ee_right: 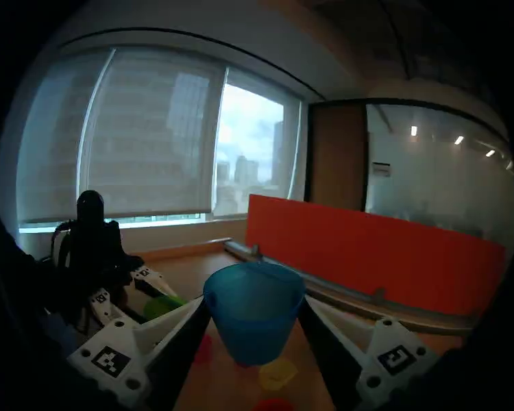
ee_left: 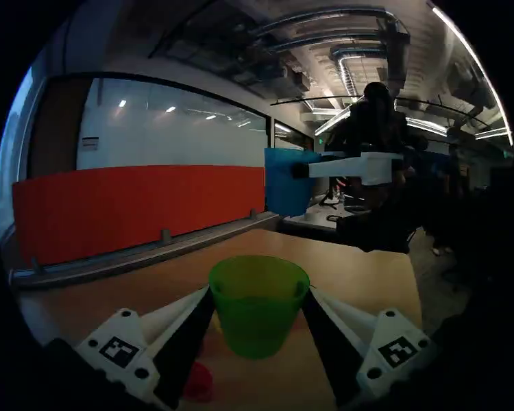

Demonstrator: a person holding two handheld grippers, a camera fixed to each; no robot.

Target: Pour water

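At the table (ee_left: 366, 274) are green cup (ee_left: 259, 308), blue cup (ee_right: 254, 315) (both clamped).

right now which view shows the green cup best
The left gripper view: the green cup is close, centred and whole, gripped between the fingers of the left gripper. The right gripper view gives a small, partly hidden patch of it, farther off at lower left.

Dim interior, bright window (ee_right: 250, 147) backlight (fisheye-warped edges)
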